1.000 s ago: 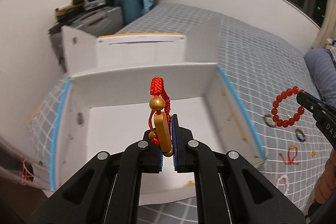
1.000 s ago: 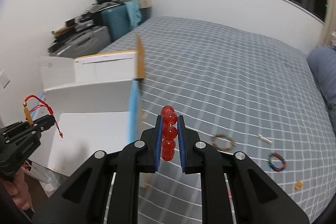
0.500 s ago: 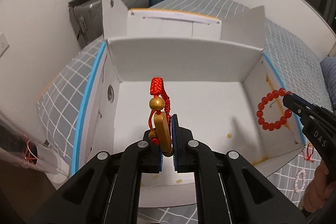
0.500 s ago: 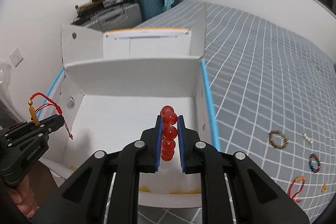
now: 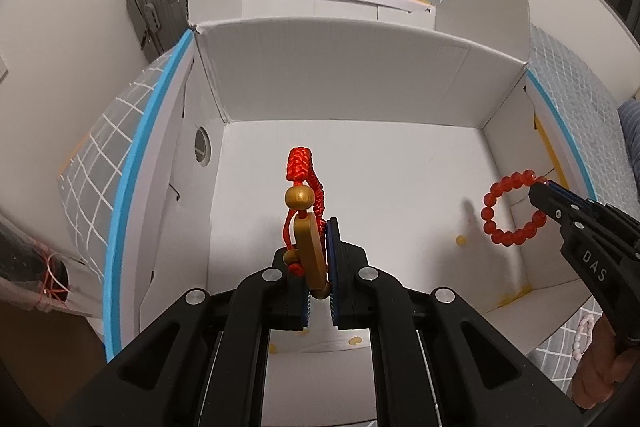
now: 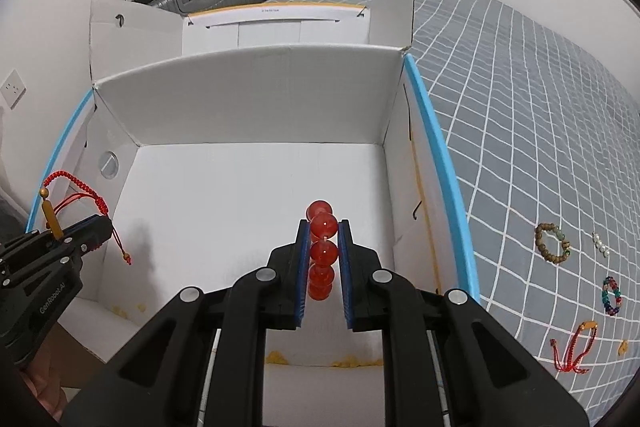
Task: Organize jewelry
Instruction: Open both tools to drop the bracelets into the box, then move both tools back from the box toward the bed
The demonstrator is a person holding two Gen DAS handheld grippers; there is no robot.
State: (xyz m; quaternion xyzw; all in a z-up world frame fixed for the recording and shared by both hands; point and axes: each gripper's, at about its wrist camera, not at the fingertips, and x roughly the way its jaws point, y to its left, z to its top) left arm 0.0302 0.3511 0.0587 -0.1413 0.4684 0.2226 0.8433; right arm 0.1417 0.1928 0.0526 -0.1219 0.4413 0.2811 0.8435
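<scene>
We hold both tools over the open white box [image 5: 344,75], which sits on the grey checked bed [image 6: 520,75] with its flaps folded out. Our left gripper [image 5: 319,269], above the near left part of the box floor, is closed tight on the red cord bracelet [image 5: 306,223], pinching its gold bar so the braided loop stands up above the jaws. Our right gripper [image 6: 323,259], above the near right part of the box, is clamped on the red bead bracelet [image 6: 320,251], the beads stacked between its blue pads. Outside the box, to its right on the bed, lie a brown bead bracelet [image 6: 553,243], a multicoloured bracelet [image 6: 612,295] and another red cord bracelet [image 6: 574,349].
</scene>
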